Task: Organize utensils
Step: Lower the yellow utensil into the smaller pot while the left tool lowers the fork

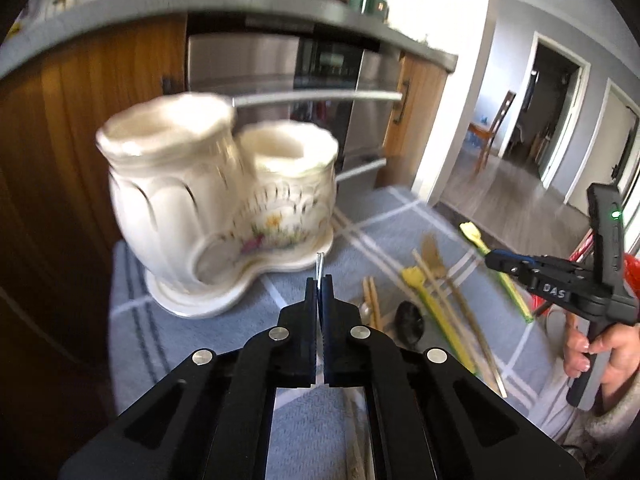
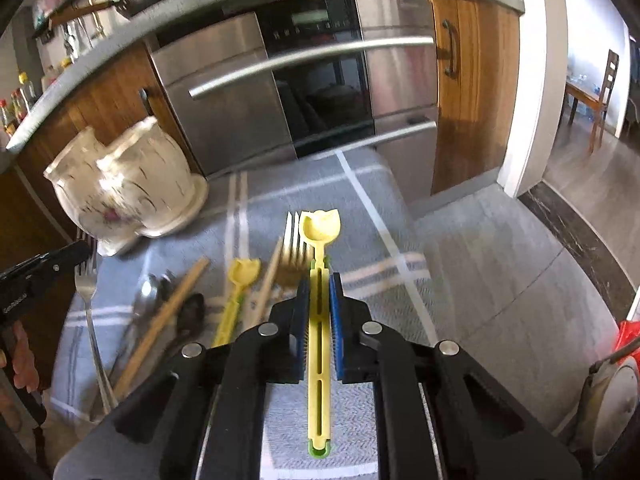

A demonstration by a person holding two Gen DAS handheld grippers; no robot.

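Observation:
A white ceramic two-pot utensil holder (image 1: 216, 204) stands on a grey checked cloth (image 1: 192, 320); it also shows in the right wrist view (image 2: 120, 188). My left gripper (image 1: 319, 280) is shut on a silver fork (image 1: 319, 266), seen edge-on, just in front of the holder's base. In the right wrist view that fork (image 2: 86, 284) hangs from the left gripper (image 2: 78, 254). My right gripper (image 2: 319, 280) is shut on a yellow plastic spoon (image 2: 320, 232) and holds it above the cloth. It also shows in the left wrist view (image 1: 490, 260).
Loose utensils lie on the cloth: a second yellow spoon (image 2: 240, 280), wooden chopsticks (image 2: 168, 312), a gold fork (image 2: 292, 256), dark and silver spoons (image 2: 188, 312). A steel oven (image 2: 300, 92) and wooden cabinets stand behind. A red bag and a plate (image 2: 616, 384) are at right.

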